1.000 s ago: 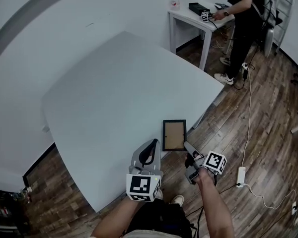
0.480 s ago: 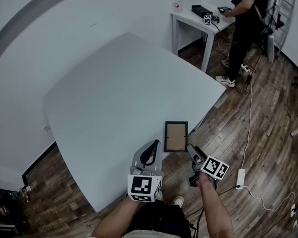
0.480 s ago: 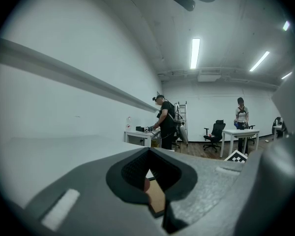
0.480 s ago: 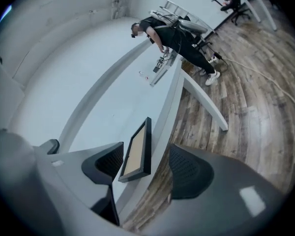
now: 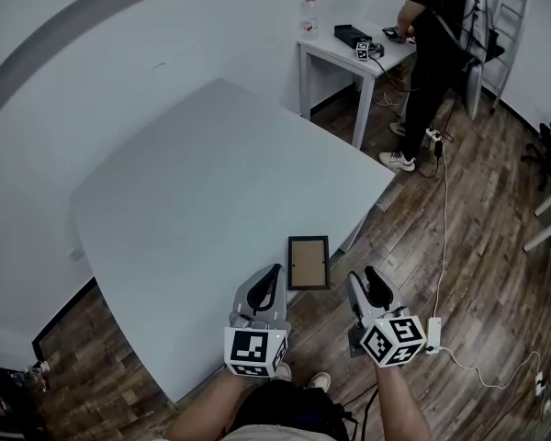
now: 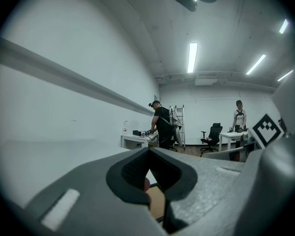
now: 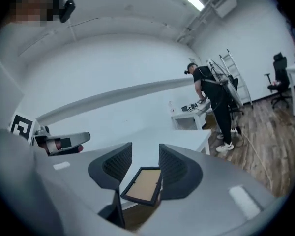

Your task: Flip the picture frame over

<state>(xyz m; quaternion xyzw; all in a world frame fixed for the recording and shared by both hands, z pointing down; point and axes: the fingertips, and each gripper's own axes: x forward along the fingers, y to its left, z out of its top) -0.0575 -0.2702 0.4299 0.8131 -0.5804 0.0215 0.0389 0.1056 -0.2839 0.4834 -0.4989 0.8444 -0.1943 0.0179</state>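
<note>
Picture frame (image 5: 309, 263) flat at white table's (image 5: 211, 182) edge, wooden floor (image 5: 482, 246) around.

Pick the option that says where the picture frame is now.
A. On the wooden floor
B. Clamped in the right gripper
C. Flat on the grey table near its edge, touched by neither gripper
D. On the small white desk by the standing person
C: the head view shows the picture frame lying flat on the table near its edge, just ahead of the left gripper and the right gripper, clear of both.
</note>
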